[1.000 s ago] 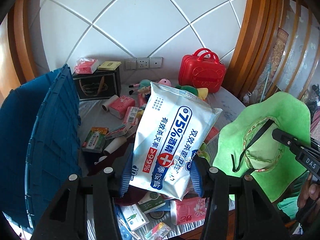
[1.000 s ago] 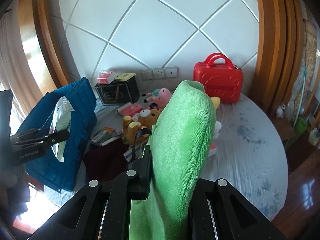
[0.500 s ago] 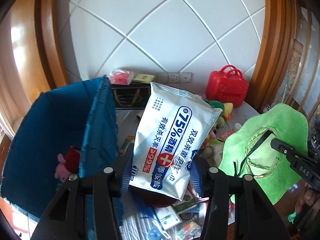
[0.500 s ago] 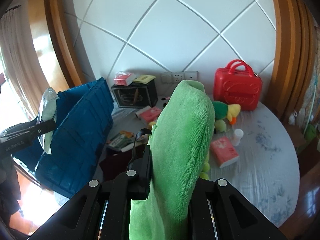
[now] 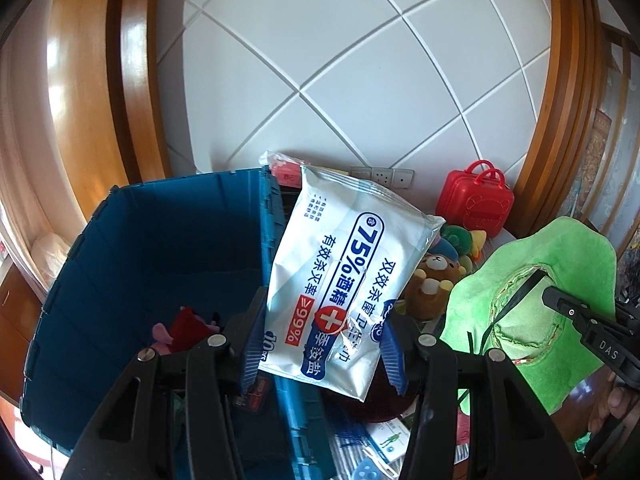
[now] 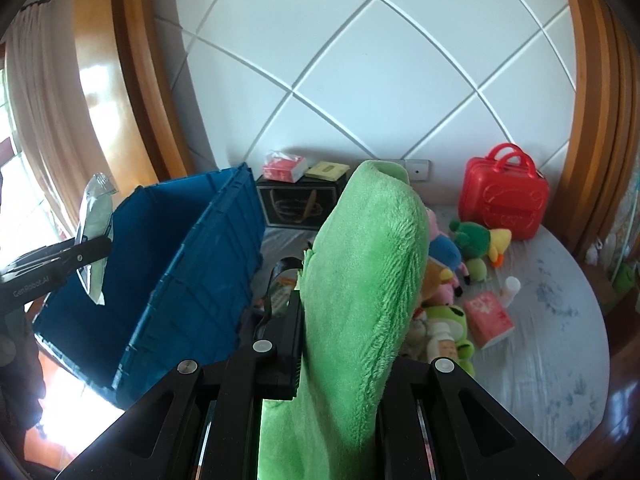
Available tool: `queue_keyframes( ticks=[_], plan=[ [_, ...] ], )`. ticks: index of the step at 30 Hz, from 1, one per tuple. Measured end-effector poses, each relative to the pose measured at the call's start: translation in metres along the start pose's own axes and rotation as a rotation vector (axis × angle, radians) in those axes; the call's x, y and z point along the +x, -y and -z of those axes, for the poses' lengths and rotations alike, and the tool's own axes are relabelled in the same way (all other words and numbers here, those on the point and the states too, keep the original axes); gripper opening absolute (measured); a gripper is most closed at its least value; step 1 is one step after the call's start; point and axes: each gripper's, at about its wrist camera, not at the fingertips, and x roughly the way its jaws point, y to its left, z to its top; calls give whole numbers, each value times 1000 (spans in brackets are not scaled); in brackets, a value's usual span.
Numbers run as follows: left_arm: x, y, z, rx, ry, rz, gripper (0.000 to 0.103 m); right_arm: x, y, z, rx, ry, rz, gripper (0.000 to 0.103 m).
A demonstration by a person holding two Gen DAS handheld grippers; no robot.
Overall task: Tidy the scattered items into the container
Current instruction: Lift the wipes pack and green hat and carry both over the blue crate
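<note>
Left gripper has its fingers clamped on the wipes pack, held just above the blue crate's rim. Right gripper is clenched on the green fuzzy hat, which blocks its own fingertips. Behind the hat, plush toys are half hidden. Crate contents look like a pink plush, hard to tell.

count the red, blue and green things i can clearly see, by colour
red: 1, the red plastic suitcase-shaped case
blue: 1, the blue plastic storage crate
green: 2, the green fleece hat and the green frog plush toy
total: 4
</note>
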Motion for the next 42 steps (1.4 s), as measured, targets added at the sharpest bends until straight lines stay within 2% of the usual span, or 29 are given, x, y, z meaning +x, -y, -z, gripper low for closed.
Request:
queue_keyframes(
  ticks=[20,34,42],
  plan=[
    [3,-154,-4,-84,15,-15,49,36,-162,-52,-128,65,-68,11],
    [18,-236,-14,-113,-1,-39,49,95,-248,-65,-214,2,-135,11],
    [33,-261,-23,-115,-13,-45,49,138,-281,-76,-252,-36,-159,11]
  ],
)
